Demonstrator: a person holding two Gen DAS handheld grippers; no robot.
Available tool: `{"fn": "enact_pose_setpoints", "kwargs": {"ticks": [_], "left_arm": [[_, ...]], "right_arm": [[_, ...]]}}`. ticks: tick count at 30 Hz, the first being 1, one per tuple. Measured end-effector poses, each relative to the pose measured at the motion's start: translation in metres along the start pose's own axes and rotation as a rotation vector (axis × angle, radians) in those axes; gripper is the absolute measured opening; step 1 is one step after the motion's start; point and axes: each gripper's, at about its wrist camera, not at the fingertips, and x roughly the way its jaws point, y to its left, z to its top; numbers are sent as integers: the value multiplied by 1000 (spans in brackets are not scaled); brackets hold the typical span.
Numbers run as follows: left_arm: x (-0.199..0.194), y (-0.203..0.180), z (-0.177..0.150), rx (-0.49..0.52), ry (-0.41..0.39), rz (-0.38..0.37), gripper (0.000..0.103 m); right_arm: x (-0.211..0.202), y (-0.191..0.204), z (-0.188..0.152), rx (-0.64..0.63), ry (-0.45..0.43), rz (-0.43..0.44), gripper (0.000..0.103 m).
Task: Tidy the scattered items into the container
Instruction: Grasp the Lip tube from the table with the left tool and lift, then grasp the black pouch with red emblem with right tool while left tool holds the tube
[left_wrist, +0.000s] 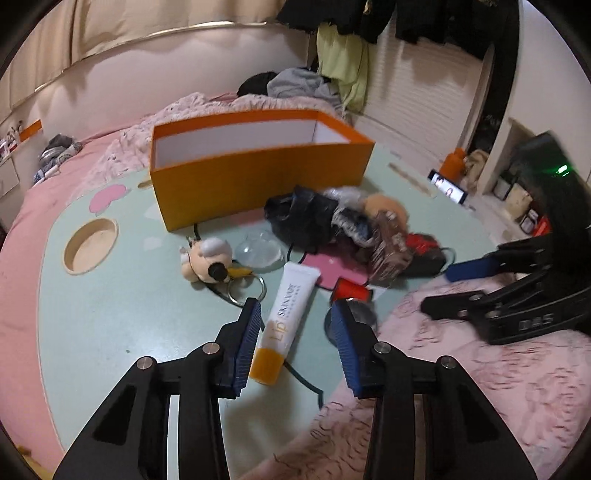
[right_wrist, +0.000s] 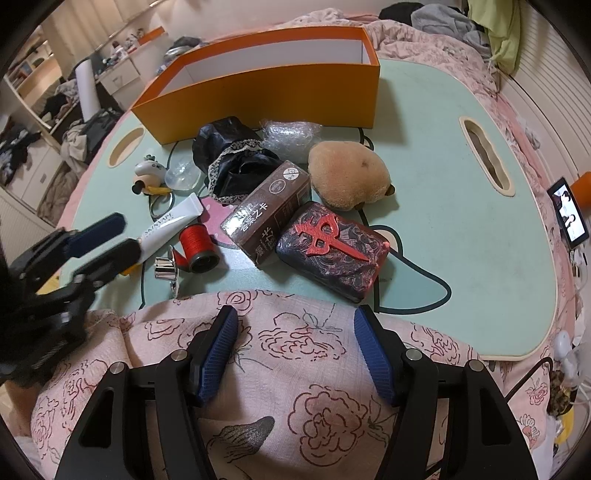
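Note:
An open orange box (left_wrist: 258, 173) (right_wrist: 266, 92) stands at the back of a green lap table (left_wrist: 110, 314) (right_wrist: 443, 221). In front lie a white lip tube (left_wrist: 286, 314) (right_wrist: 166, 225), a plush keychain (left_wrist: 207, 258) (right_wrist: 147, 173), a red thread spool (right_wrist: 195, 245), a brown box (right_wrist: 266, 214), a dark red-marked case (right_wrist: 332, 251), a tan plush (right_wrist: 347, 177), and a black pouch (right_wrist: 236, 162). My left gripper (left_wrist: 295, 317) (right_wrist: 110, 236) is open, its fingers on either side of the tube. My right gripper (right_wrist: 293, 321) (left_wrist: 443, 288) is open over the floral blanket.
A floral pink blanket (right_wrist: 295, 369) covers the table's near edge. A small chrome knob (right_wrist: 166, 267) lies by the spool. A clear dome (right_wrist: 181, 175) and bubble wrap (right_wrist: 288, 136) lie among the items. A phone (right_wrist: 569, 214) stands at the right.

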Motion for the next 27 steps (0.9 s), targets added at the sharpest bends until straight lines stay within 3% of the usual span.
{"fn": "enact_pose_setpoints", "kwargs": {"ticks": [4,7,8,13,17,22,27], "left_arm": [[12,0,-3,-1,18,15,40],[20,3,-5,-9,11,33,23],[20,3,-5,-8,-4,48,22],[15,3,-10,-40,-42,85,21],[-4,5,-14,-88,-118,115,21],[-25,-3,-11,-53,-183,103,21],[-30,-9,-6,-44,-202,92,22]], "right_arm": [[0,0,0,0,0,0,66],[0,0,0,1,0,0,66],[0,0,0,1,0,1,66],[0,0,0,3,-2,3,66],[-4,-8,5,15,-21,36,66],[-20,-12,11,-90,-150,-44,66],[-11,-33,19,-56,-112,10,66]]}}
